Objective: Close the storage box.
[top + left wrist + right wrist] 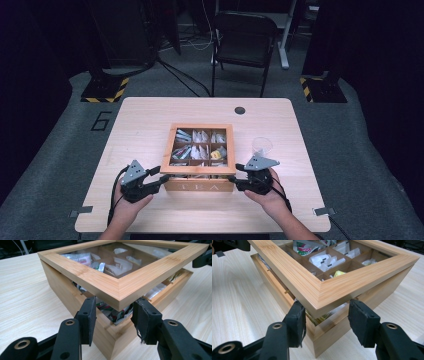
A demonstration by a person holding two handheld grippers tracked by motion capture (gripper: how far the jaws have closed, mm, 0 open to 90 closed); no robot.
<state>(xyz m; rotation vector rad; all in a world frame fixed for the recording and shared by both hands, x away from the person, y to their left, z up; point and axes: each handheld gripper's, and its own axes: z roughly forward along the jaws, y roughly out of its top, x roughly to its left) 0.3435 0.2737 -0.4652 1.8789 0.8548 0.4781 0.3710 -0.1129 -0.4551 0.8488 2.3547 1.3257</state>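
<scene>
A bamboo tea box (199, 185) marked TEA stands near the table's front edge. Its glass-paned lid (200, 127) is raised a little at the front, leaving a gap above the base. Tea bags (324, 260) fill the compartments inside. My left gripper (162, 177) is at the lid's front left corner. In the left gripper view that corner of the lid (140, 272) sits wedged between the pads of the left gripper (116, 304), above the base (60, 282). My right gripper (237, 172) holds the front right corner, where the lid (312, 282) is pinched between the jaws of the right gripper (327, 305).
A clear plastic cup (262, 146) stands on the table (140, 125) just right of the box, behind my right hand. A round black cable hole (240, 110) is near the far edge. A black chair (245, 37) stands beyond the table.
</scene>
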